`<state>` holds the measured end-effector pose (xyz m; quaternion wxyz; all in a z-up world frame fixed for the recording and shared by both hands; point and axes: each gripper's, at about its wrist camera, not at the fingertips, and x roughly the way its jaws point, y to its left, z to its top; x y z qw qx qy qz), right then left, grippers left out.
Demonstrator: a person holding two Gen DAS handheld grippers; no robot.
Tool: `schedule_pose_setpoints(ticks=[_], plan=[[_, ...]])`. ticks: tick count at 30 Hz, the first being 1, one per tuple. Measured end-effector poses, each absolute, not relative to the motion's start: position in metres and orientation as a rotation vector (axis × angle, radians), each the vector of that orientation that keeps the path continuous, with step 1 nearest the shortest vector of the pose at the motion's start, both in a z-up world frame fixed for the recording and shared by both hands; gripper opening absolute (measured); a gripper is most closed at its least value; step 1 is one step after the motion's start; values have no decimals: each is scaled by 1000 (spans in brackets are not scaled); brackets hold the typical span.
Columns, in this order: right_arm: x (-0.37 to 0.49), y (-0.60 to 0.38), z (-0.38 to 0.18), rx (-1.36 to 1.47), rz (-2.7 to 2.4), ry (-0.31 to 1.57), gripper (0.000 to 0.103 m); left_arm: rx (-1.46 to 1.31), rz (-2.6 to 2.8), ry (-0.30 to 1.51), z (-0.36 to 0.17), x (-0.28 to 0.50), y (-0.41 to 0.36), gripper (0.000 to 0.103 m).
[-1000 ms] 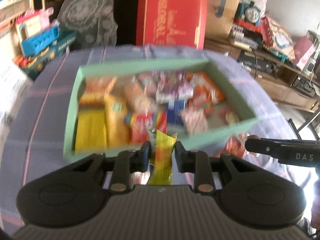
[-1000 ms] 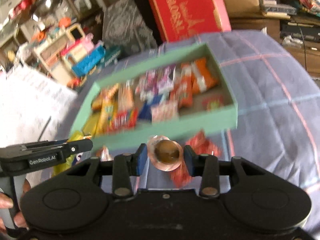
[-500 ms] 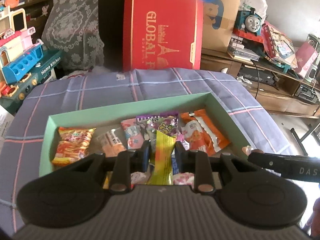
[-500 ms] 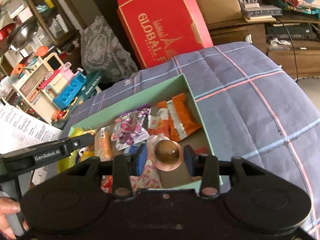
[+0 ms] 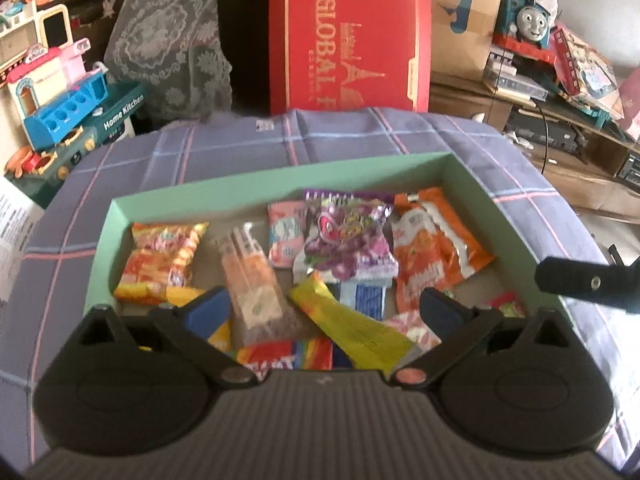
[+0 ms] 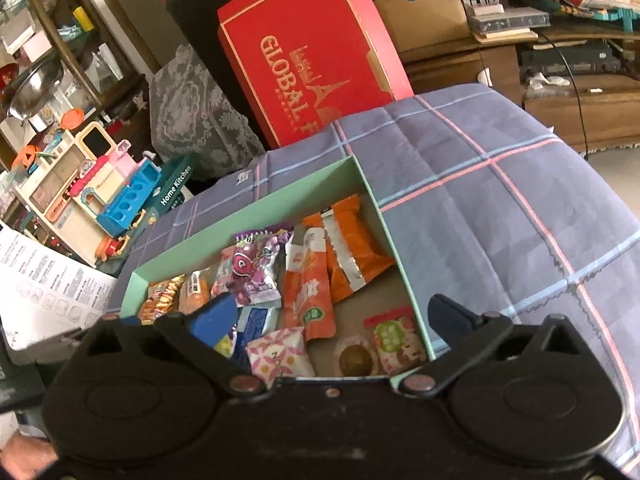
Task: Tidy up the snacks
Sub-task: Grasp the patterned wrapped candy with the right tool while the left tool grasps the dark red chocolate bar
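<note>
**Snacks in the box, both tongs wide**

The yellow packet [image 5: 352,326] lies loose among snacks in the green box [image 5: 256,192]; the round brown sweet [image 6: 356,360] rests at its near right corner. Left tongs [image 5: 322,306] and right tongs [image 6: 334,314] gape wide, empty, above the checked table [image 6: 500,200].

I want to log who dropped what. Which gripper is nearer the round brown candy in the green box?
Right. The right gripper hangs open directly over the round brown candy near the green box's near right corner. The left gripper is open over the yellow packet, further left.
</note>
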<state>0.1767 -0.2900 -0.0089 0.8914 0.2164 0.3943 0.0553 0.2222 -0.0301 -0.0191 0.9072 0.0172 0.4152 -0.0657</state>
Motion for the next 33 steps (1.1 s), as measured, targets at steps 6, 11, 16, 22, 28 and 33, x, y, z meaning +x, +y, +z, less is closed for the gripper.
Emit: schedule_pose_setpoints(ticks=[6, 11, 16, 22, 28, 33], plan=[[167, -287, -7, 453, 114, 833, 103, 31, -134, 860, -17, 207, -27, 103], [155, -284, -1, 449, 115, 838, 103, 19, -138, 849, -8, 193, -25, 103], [143, -280, 6, 440, 116, 837, 103, 10, -140, 844, 0, 174, -20, 103], [126, -270, 10, 426, 129, 849, 103, -3, -138, 857, 1, 144, -8, 103], [112, -256, 6, 414, 159, 886, 103, -16, -116, 880, -6, 109, 21, 103], [105, -226, -2, 374, 230, 942, 103, -47, -60, 907, -17, 82, 58, 103]])
